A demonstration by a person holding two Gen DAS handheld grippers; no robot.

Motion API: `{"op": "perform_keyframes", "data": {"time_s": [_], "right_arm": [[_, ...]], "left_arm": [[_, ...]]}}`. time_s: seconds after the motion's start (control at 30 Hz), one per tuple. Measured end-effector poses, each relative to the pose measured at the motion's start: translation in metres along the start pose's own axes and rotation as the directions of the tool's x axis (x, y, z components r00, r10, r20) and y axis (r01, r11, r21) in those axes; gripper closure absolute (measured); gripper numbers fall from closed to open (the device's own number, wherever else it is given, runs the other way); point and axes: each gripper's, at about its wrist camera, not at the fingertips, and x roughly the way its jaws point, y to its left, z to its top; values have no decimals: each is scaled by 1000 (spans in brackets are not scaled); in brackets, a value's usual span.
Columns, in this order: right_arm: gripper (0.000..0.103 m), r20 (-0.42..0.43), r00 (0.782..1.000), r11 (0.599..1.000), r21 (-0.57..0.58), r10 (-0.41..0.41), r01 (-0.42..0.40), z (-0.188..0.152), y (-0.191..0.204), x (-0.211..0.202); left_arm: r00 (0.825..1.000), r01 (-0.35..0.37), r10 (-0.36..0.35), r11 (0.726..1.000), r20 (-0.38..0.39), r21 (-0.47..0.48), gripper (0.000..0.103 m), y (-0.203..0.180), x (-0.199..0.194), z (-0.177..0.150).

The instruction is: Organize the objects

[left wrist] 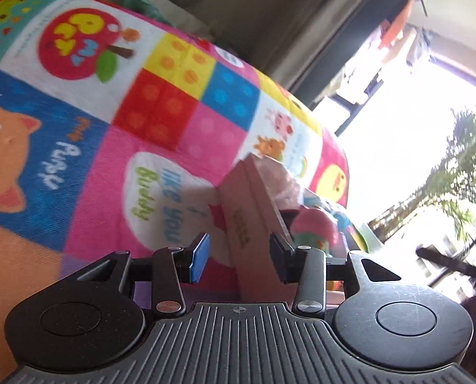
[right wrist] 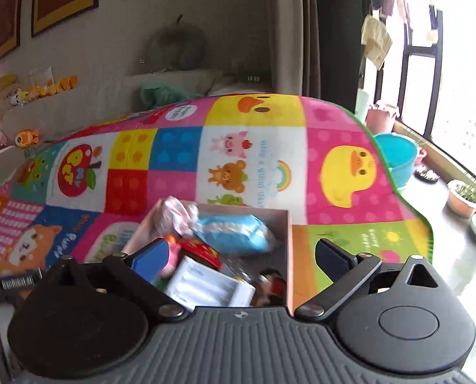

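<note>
A pink cardboard box [right wrist: 289,256] sits on a colourful play mat [right wrist: 257,147]. It holds a blue wipes pack [right wrist: 238,228], a white tray [right wrist: 206,284], a red toy [right wrist: 202,251] and other small toys. My right gripper [right wrist: 242,260] is open and empty, hovering above the box. In the left wrist view the box [left wrist: 250,224] is close, its side wall between the fingers of my left gripper [left wrist: 239,256], which is open; the right pad [left wrist: 281,252] is near the wall. A pink and green toy [left wrist: 314,227] shows inside.
A teal basin [right wrist: 397,156] and plant pots [right wrist: 461,198] stand on the floor right of the mat by the window. A sofa with soft toys [right wrist: 27,137] lies behind the mat. A black barcode-labelled object [right wrist: 14,283] is at lower left.
</note>
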Motion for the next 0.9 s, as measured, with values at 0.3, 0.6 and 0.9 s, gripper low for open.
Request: {"op": "perform_keyframes", "data": {"time_s": [0.3,0.6,0.9], "right_arm": [[27,-87,995,993,-106,46,-55,-84,-14,9],[27,-5,998,967,-247,59,-59,-93,18,25],[28,-26,989,952,-269,146,-148,-67,78,58]], "left_arm": [[957,-227,254,956,-142,184,56,-60,56,28],[837,-448,515,839,-182,309,6,-53,66,43],[852,-498,517,849,-84,176,4,22,32,74]]}}
